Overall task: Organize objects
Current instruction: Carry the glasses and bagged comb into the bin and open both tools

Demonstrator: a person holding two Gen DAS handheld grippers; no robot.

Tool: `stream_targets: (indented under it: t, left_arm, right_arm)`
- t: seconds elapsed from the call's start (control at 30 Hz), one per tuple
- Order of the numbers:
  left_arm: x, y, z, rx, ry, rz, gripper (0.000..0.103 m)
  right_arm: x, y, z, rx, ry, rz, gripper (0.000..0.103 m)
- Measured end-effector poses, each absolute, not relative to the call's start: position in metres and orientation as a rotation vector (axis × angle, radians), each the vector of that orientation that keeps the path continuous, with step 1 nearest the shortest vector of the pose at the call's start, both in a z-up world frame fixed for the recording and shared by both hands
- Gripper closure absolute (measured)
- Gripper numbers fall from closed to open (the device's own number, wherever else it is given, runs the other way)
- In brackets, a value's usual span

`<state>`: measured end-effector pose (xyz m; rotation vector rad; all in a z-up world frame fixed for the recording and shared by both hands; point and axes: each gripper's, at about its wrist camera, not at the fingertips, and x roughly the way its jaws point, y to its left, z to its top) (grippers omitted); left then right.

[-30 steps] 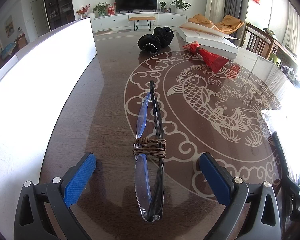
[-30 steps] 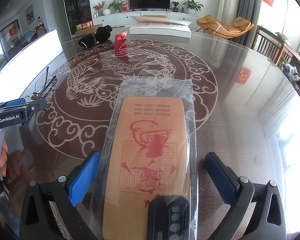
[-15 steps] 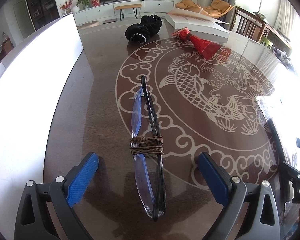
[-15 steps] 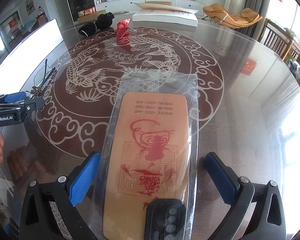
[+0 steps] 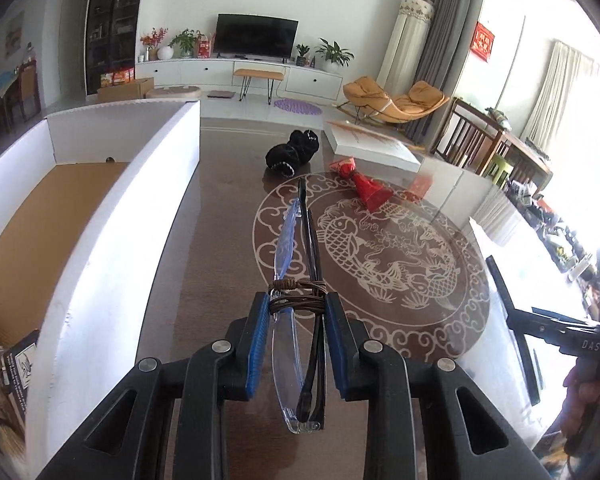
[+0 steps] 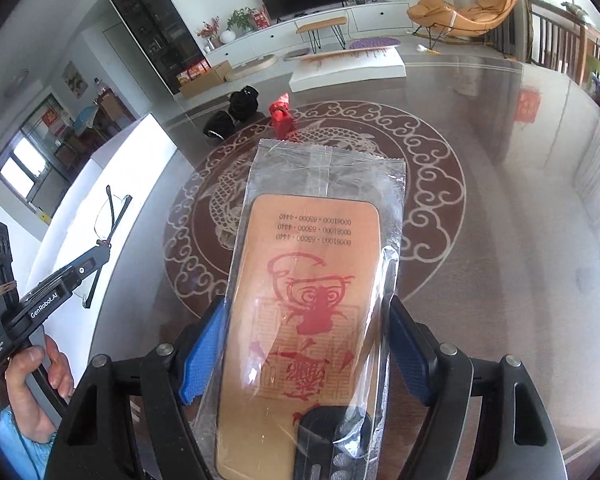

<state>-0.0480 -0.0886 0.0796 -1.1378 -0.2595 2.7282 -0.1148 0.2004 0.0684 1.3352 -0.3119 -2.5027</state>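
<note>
Glasses, folded, clear-lensed, black-armed, bound with brown cord point(image 5: 298, 320): a second ago lying between my left gripper's point(image 5: 296, 344) spread pads, now clamped and lifted off the dark patterned table point(image 5: 228, 216).

Packet, clear plastic, tan card with red print point(image 6: 304, 312): right gripper point(image 6: 306, 356) closing on its sides, likewise raised.

Box, white, open point(image 5: 100, 216): left of left gripper; its wall must be cleared.

Ahead: black fabric bundle point(image 5: 294, 152), red pouch point(image 5: 364, 184).

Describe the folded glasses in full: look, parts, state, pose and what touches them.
The glasses are folded flat: clear rimless lenses with a bluish tint, thin black temples, and a brown cord wound around the middle. The left hand-held gripper is shut on them at the cord, its blue pads pressing both sides. They point forward edge-on, one end out ahead of the pads, lifted clear of the brown table.
</note>
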Motion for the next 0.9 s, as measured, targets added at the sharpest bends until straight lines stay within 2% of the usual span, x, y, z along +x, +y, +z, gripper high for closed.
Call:
stream_targets:
  t: [0.2, 0.37, 0.5, 0.67, 0.7, 0.73, 0.8, 0.9]
  left_arm:
    - [-0.015, -0.173, 0.142, -1.023, -0.352, 2.849, 0.075]
    - [-0.016, -0.269, 0.128, -1.237, -0.379, 2.982, 0.075]
    - [-0.011, -0.320, 0.103, -1.415, -0.388, 3.030, 0.075]
    - [-0.004, -0.346, 0.078, -1.555, -0.413, 3.045, 0.071]
    - [-0.004, -0.348, 0.074, -1.575, -0.419, 3.039, 0.062]
    - [-0.005, -0.349, 0.071, -1.588, -0.419, 3.039, 0.042]
    - [-0.003, -0.348, 0.068, -1.584, -0.393, 3.078, 0.019]
    - [0.003, -0.341, 0.075, -1.515, -0.367, 3.128, 0.019]
  right_arm:
    - [-0.125, 0.070, 0.134, 1.130, -0.205, -2.352, 0.027]
    - [-0.126, -0.077, 0.156, 1.030, -0.101, -2.165, 0.027]
    - [-0.131, -0.170, 0.146, 1.019, 0.032, -2.105, 0.027]
    - [-0.140, -0.229, 0.102, 1.105, 0.130, -2.070, 0.026]
    - [-0.143, -0.235, 0.092, 1.144, 0.133, -2.053, 0.026]
    - [-0.144, -0.237, 0.082, 1.180, 0.130, -2.039, 0.026]
    - [-0.145, -0.234, 0.072, 1.212, 0.106, -2.029, 0.025]
    - [-0.143, -0.208, 0.082, 1.152, 0.041, -2.051, 0.025]
